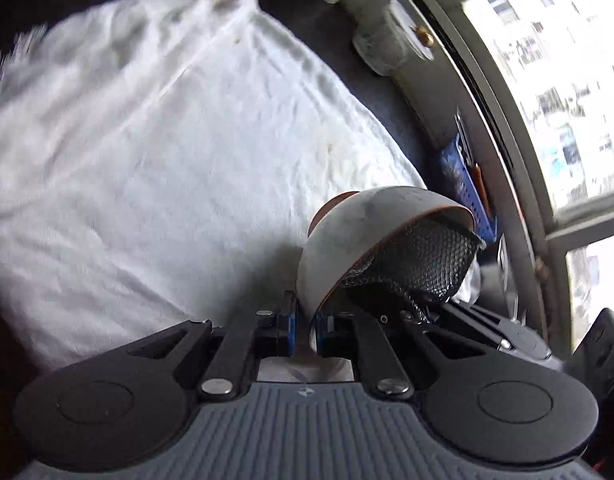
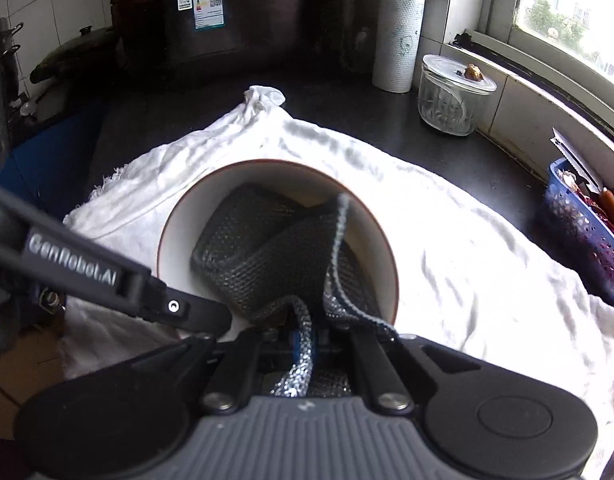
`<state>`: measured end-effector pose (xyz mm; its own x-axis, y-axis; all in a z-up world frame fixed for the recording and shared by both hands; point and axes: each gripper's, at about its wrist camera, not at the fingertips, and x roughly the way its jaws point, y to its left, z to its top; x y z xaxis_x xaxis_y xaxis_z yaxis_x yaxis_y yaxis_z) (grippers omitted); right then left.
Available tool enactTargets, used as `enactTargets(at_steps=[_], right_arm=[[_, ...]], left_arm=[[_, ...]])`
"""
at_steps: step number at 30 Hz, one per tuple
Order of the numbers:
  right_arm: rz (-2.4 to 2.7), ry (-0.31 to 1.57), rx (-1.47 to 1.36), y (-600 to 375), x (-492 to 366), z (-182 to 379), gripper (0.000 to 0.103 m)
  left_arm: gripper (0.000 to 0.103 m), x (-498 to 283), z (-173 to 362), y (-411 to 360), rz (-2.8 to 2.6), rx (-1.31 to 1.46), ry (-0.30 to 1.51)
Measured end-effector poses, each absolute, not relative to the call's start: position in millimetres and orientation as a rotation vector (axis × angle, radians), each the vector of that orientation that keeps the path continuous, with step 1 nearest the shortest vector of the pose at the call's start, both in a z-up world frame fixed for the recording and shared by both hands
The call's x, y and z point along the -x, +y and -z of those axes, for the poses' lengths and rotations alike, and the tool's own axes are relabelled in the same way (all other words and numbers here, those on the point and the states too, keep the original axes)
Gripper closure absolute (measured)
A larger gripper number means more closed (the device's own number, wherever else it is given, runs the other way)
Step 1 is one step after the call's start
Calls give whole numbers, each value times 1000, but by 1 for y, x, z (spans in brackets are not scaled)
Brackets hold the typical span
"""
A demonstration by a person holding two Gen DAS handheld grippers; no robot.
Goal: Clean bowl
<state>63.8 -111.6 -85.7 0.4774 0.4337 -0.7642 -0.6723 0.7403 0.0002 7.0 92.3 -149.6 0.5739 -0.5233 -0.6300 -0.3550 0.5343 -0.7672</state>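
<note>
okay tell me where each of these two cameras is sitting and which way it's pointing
Left wrist: on the left gripper, looking along its fingers at the bowl rim they pinch, over the white cloth toward the window.
Right wrist: on the right gripper, looking into the bowl at the mesh scrubber it grips.
Shared: bowl, scrubber, cloth, blue basket.

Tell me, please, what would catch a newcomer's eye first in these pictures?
First the bowl, tipped on its side above the white cloth, its rim pinched by the left gripper. Next the dark mesh scrubber stuffed inside it, gripped by the right gripper. Beyond, a glass jar stands by the bright window.
</note>
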Motion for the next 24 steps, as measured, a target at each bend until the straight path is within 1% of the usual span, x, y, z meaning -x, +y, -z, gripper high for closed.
enactTargets(at_steps=[3, 4, 7, 10, 11, 12, 13, 15, 16, 17, 18, 19, 20, 22, 24], right_arm=[[-717, 846, 305, -111, -61, 84, 99], [-728, 850, 296, -111, -60, 83, 98], [-738, 855, 310, -109, -58, 83, 98], [-711, 825, 351, -108, -55, 84, 100], [-701, 811, 360, -109, -54, 82, 100], [-691, 798, 365, -110, -54, 80, 100], [-685, 785, 374, -111, -54, 79, 100], [-673, 765, 396, -113, -52, 78, 99], [-671, 759, 403, -113, -52, 77, 99], [-671, 755, 407, -112, -52, 77, 99], [-671, 751, 411, -112, -51, 77, 99], [-669, 740, 420, -111, -51, 76, 99], [-664, 724, 431, -111, -50, 74, 99], [-652, 694, 439, -112, -50, 68, 99], [-633, 667, 456, -113, -51, 64, 99]], left_arm=[[95, 0, 166, 93, 150, 1254, 1022], [95, 2, 167, 93, 149, 1284, 1022], [96, 3, 168, 94, 143, 1264, 1037], [95, 1, 155, 93, 132, 1122, 1052], [93, 0, 142, 90, 115, 1016, 1043], [85, -4, 130, 86, 104, 899, 1037], [79, -7, 120, 82, 86, 798, 1034], [69, -13, 92, 63, 65, 474, 985], [67, -16, 85, 57, 61, 374, 971], [67, -19, 75, 43, 60, 199, 928], [71, -20, 71, 33, 74, 75, 898], [77, -20, 69, 27, 90, -10, 880], [93, -22, 66, 21, 112, -73, 870], [93, -25, 61, 13, 143, -147, 860], [94, -29, 59, 17, 153, -115, 872]])
